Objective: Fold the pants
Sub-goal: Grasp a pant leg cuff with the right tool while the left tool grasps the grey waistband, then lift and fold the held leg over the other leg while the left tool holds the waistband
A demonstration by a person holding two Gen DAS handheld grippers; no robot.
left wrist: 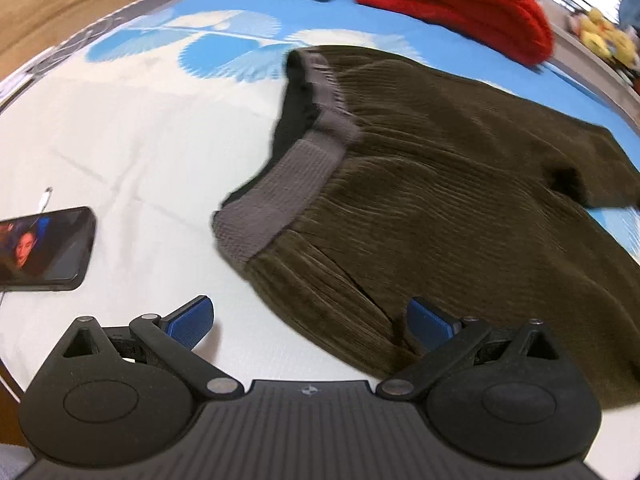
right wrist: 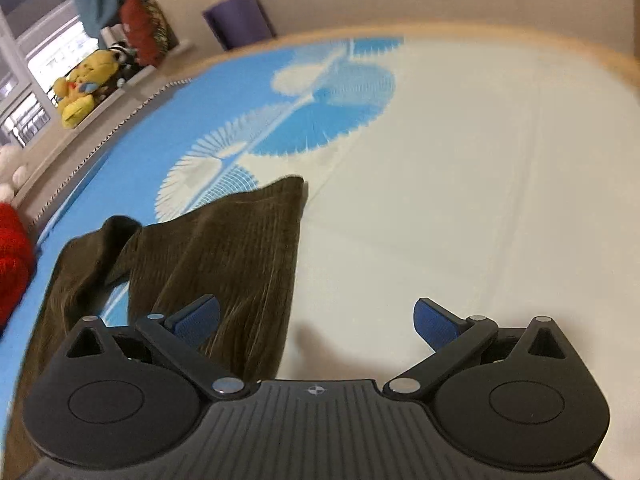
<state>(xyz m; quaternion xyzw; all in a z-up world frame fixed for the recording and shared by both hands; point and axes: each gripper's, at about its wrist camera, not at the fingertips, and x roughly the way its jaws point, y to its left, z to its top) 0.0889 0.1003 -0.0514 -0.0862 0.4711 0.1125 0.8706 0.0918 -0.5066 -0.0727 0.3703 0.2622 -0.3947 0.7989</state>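
Lying flat: pants (left wrist: 420,184), waistband (left wrist: 288,184) facing nine o'clock, legs running toward three; left gripper (left wrist: 310,320) and right gripper (right wrist: 316,320) gaping wide, gripping nothing.

The left hand-held gripper (left wrist: 310,322) has a matte black ribbed body with a small crosshair mark at 12 o'clock on its front edge. Two round black housings sit at 9 and 3 o'clock, joined by black link arms with silver rivets to blue textured pads (left wrist: 196,318). The right hand-held gripper (right wrist: 316,322) looks identical.
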